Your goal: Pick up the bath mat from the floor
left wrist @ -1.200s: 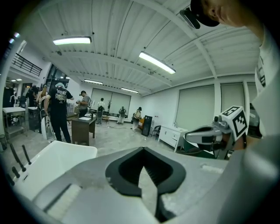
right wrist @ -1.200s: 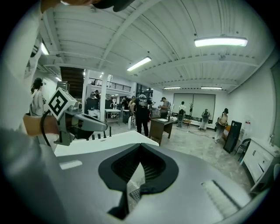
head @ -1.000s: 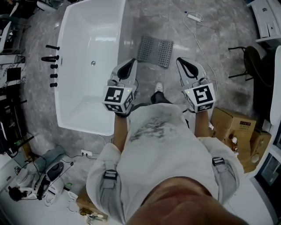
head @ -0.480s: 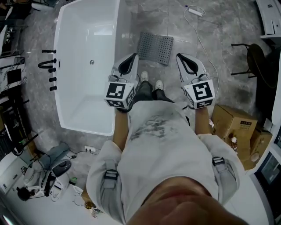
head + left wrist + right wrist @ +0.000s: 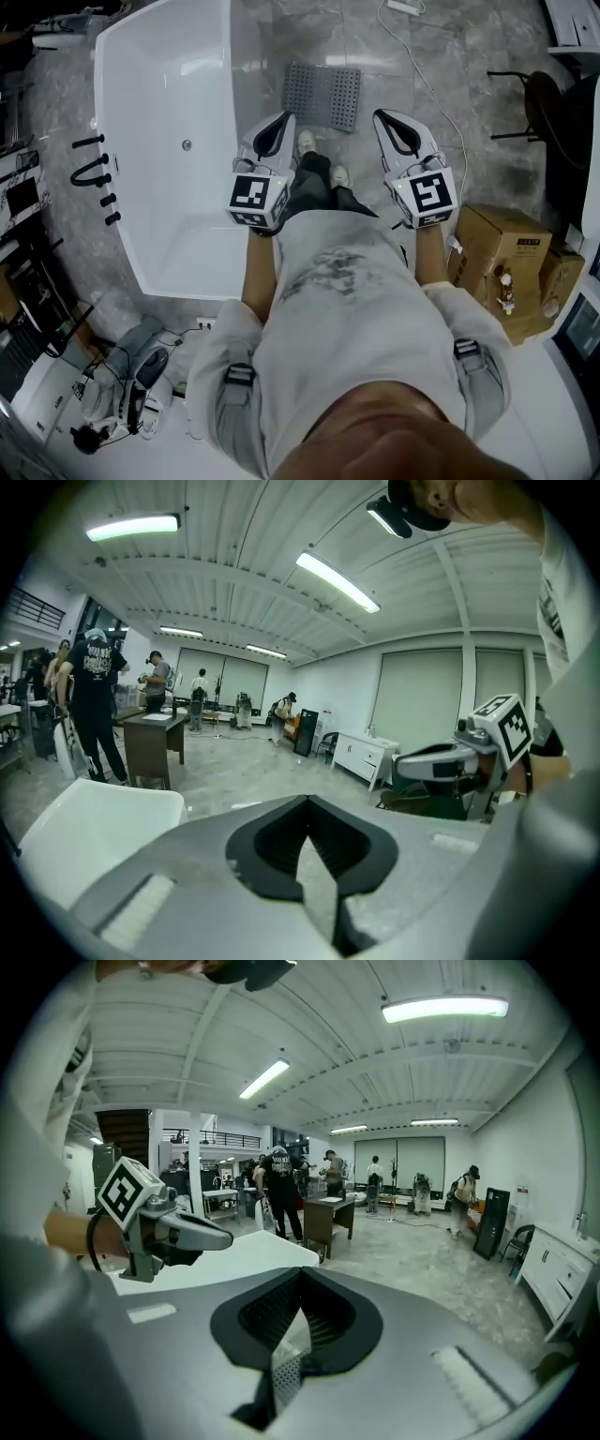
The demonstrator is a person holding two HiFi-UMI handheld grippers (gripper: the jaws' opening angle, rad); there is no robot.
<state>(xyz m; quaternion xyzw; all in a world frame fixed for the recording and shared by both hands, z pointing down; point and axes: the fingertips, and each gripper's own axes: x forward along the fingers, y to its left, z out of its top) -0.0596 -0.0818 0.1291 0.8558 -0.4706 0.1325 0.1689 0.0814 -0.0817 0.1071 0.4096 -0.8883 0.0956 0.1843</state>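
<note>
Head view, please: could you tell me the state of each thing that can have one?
Bath mat: lying flat on the floor, untouched.
Left hand-held gripper: shut, holding nothing.
Right hand-held gripper: shut, holding nothing.
Bathtub: empty.

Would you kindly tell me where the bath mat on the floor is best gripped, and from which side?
Probably the bath mat by its near edge, beside the shoes, coming from above: it lies flat, so only an edge offers a bite.

Left hand-held gripper (image 5: 277,136) and right hand-held gripper (image 5: 398,133) closed, empty.
</note>
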